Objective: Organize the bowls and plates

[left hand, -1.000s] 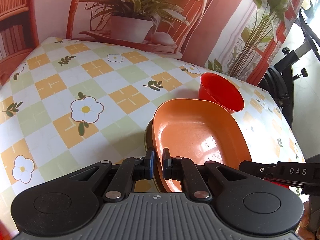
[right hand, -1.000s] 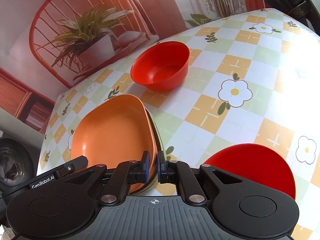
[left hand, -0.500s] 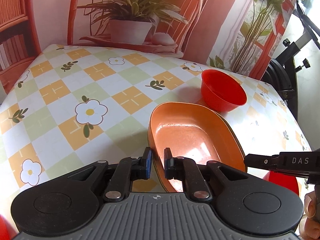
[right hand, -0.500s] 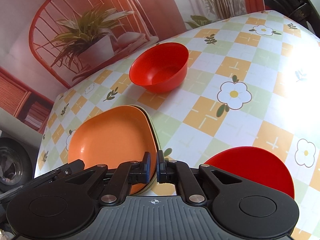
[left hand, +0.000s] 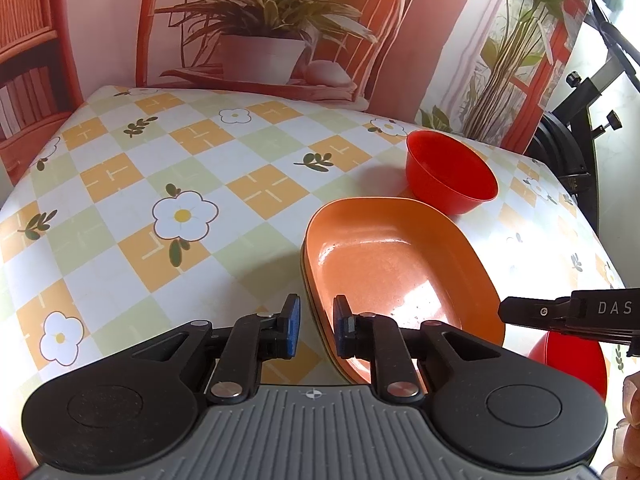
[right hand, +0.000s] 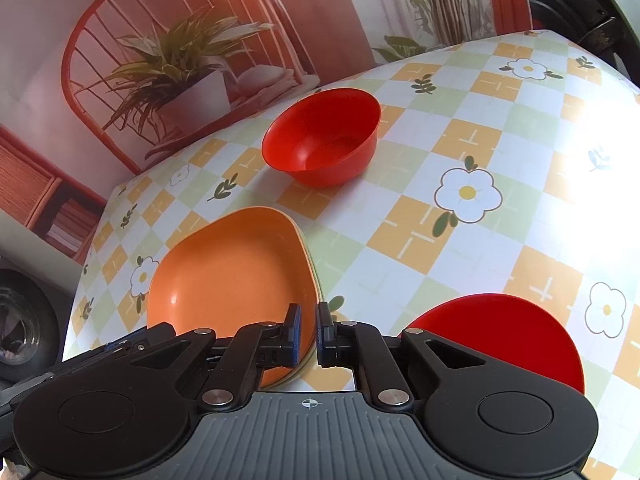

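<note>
An orange plate (left hand: 392, 264) lies on top of a greenish plate whose edge (right hand: 314, 280) shows under it. My left gripper (left hand: 317, 322) is open. The orange plate's near rim runs between its blue pads (left hand: 294, 316) with a gap on each side. A red bowl (left hand: 448, 176) stands upright just beyond the plates. A second red dish (right hand: 496, 336) lies near the front, right of my right gripper (right hand: 309, 330). That gripper hovers over the stack's near right edge, its jaws nearly together with nothing between them.
The flowered checked tablecloth (left hand: 180, 216) covers the table, whose far edge meets a backdrop printed with a potted plant (left hand: 260, 52). Black equipment (left hand: 576, 152) stands past the right edge. The other gripper's body (left hand: 568, 312) reaches in from the right.
The orange plate has come down level onto the greenish plate. My left gripper's jaws have widened off its rim. The right gripper has hardly moved.
</note>
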Tool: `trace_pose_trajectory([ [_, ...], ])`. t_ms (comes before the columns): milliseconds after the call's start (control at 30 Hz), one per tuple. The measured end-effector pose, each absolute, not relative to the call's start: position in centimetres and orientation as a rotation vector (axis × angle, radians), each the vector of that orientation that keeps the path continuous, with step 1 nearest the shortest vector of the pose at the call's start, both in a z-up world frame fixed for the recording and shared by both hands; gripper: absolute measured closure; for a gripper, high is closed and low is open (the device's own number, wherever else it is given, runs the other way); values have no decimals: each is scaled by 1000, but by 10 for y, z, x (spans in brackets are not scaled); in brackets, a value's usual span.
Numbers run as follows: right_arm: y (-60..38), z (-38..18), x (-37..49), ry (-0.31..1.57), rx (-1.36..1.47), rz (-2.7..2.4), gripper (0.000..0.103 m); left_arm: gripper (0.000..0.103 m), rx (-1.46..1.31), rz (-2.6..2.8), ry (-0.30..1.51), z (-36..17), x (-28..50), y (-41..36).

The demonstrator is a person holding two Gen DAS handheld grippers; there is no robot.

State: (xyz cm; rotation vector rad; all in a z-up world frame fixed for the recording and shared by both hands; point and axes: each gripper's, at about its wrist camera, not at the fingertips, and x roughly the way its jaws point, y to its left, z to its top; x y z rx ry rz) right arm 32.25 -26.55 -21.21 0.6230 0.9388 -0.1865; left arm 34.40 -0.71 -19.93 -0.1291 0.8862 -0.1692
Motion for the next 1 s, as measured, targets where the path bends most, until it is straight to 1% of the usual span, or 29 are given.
trace_pose_trajectory([
  [200,-266,-206,320,916,615,-187,94,84,-134,-159,884,-195,344,-7],
  [600,-260,-180,301,801,534,-176,91,84,-123,-156,828,-162,321,1],
  [800,-245,-172,300,787,508,-146,90,84,-122,-179,845,-150,305,23],
  [1000,-214,-162,309,788,471,-75,90,84,-122,-146,847,-134,280,61],
])
